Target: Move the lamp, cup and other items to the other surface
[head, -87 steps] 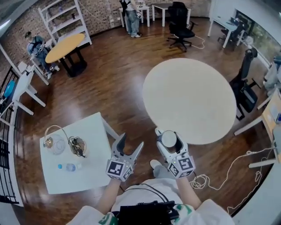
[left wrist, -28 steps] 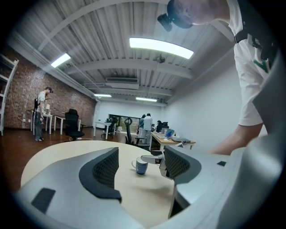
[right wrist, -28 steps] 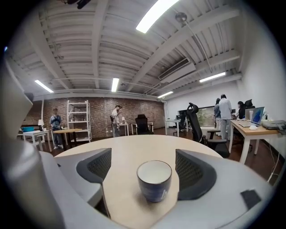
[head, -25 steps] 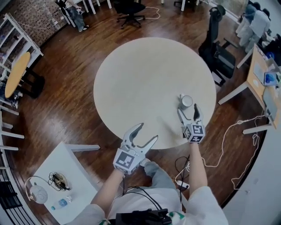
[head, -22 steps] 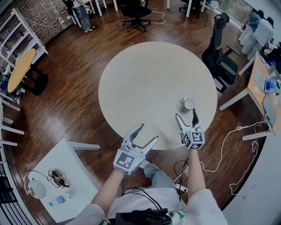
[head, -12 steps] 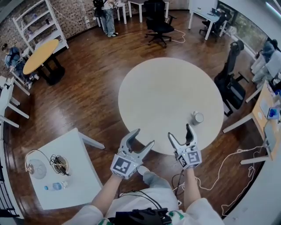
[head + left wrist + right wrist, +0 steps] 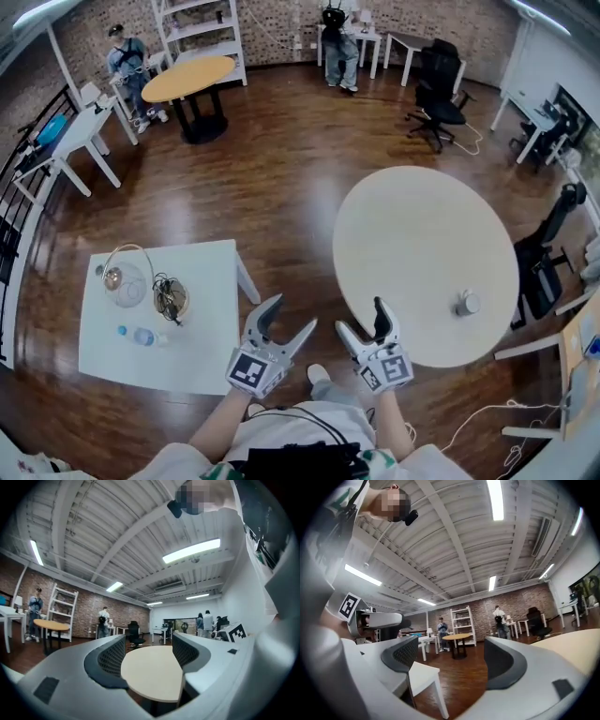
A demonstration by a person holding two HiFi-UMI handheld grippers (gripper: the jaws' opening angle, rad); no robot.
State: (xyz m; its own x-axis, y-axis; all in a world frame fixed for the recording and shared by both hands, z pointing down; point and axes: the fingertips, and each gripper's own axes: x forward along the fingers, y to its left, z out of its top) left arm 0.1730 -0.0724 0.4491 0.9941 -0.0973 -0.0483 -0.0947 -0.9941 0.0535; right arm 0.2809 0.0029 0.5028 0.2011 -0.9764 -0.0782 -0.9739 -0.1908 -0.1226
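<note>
Between the jaws of the left gripper [image 7: 287, 321]: nothing. The jaws are spread wide, and only the round beige-topped table [image 7: 412, 234] is seen beyond them. Between the jaws of the right gripper [image 7: 362, 319]: nothing. These are likewise spread, with a white table corner framed beyond. Both grippers are held side by side over dark wooden floor [image 7: 281, 178], between the two tables.

- Item 1: small pale cylindrical cup [image 7: 466, 303], upright at 4 o'clock on the round table, near its rim; judged delivered.
- Item 2: lamp [image 7: 122, 278] with a thin arched wire stem and a clear domed base, at 10 o'clock on the square white table [image 7: 192, 342]; not yet lifted.
- Item 3: dark tangle of cable [image 7: 170, 300], just beside the lamp at its 3 o'clock.
- Item 4: clear plastic bottle [image 7: 142, 335] with a blue cap, laid on its side at 8 o'clock.

Hazards, as judged:
- The cable may be snagged and dragged if the lamp is lifted carelessly.
- The wire stem may be bent if pinched.
- The domed base may slip from the pads.
- The bottle may be rolled off the table by a nudge.
- The cup may be knocked over the rim by later placements.
</note>
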